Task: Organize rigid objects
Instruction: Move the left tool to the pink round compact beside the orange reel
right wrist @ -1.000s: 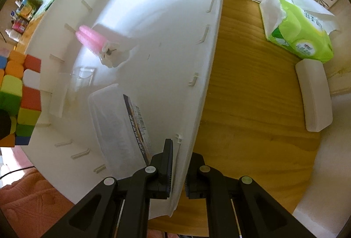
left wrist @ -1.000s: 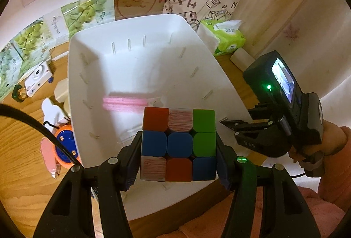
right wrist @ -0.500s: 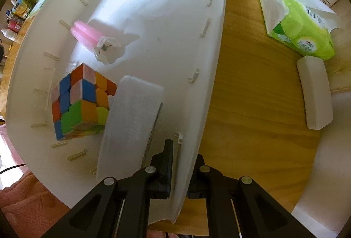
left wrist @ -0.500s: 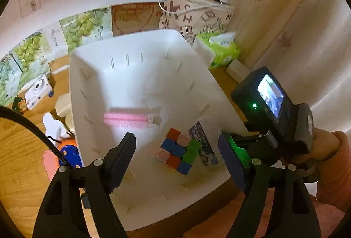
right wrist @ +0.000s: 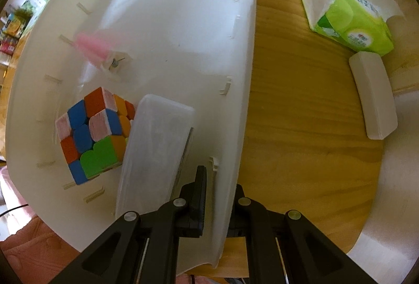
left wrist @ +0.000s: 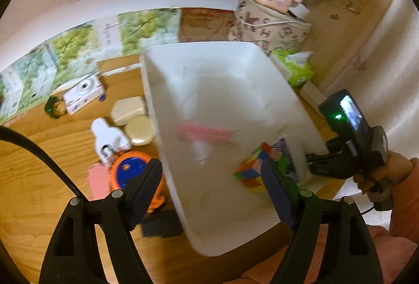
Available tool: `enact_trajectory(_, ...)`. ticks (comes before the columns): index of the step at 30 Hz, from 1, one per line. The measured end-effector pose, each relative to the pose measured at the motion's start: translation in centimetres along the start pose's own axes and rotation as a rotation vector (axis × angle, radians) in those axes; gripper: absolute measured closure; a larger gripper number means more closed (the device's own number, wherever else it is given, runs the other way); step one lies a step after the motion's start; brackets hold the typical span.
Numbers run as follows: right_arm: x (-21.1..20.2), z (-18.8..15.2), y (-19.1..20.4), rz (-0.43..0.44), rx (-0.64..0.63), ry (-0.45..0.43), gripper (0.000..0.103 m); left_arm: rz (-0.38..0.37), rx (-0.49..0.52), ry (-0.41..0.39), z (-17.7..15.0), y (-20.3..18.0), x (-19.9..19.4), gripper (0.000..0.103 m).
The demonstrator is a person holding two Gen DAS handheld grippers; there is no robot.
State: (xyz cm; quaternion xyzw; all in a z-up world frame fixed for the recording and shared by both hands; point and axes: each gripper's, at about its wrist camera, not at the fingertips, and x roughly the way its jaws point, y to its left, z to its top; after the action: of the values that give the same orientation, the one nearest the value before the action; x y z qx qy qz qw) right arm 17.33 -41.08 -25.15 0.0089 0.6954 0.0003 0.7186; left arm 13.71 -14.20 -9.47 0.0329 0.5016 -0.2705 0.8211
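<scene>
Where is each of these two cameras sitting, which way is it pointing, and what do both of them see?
Left wrist: rides the open left hand-held gripper, angled down over the white bin and wooden table; the person's hand on the right hand-held gripper shows.
Right wrist: looks straight down from the right hand-held gripper, shut on the bin wall.
Shared: bin, Rubik's cube, pink item, green tissue pack.

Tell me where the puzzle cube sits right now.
The puzzle cube lies inside the white bin, on the left in the right wrist view, against the clear plastic box and nearer the camera than the pink item.
</scene>
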Motion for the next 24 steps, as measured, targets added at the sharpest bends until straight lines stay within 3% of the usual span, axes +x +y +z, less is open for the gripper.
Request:
enact_trajectory(12, -0.2, 0.0, -1.1, -0.017, 0.121, -0.006, 0.095, 0.057, -0.051, 0.029, -2.8, 6.6, -1.5, 0.023)
enact_trajectory(24, -0.2, -0.3, -2.5, -0.04, 0.231, -0.007, 0.095, 0.059, 0.02, 0.08, -4.2, 10.3, -2.2, 0.023)
